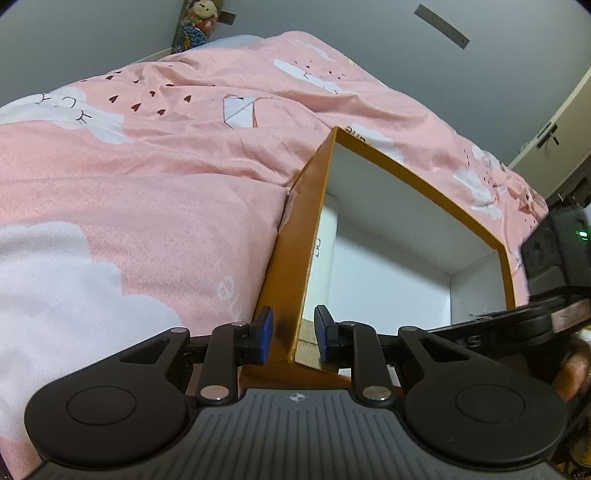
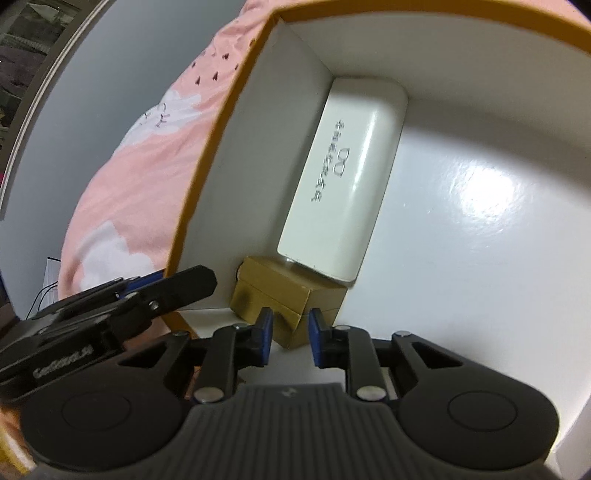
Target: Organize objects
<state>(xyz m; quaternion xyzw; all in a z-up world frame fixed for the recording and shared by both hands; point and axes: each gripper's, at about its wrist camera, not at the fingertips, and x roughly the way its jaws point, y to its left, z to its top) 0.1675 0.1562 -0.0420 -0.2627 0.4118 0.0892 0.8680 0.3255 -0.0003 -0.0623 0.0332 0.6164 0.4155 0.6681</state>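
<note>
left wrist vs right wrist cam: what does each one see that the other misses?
Left wrist only: the left gripper shut on the orange box's near wall, a stuffed toy far off by the wall, and a door at right.

Right wrist only: the right gripper at the corner of a small brown box inside, and the print along the white case.

Both: the orange box, its white inside, the white case, the brown box (a sliver in the left view) and the pink bedspread.

Your widest free room is the orange box's [image 2: 236, 122] glossy white floor on the right; the white case [image 2: 347, 173] and small gold box [image 2: 284, 295] crowd its left wall.
</note>
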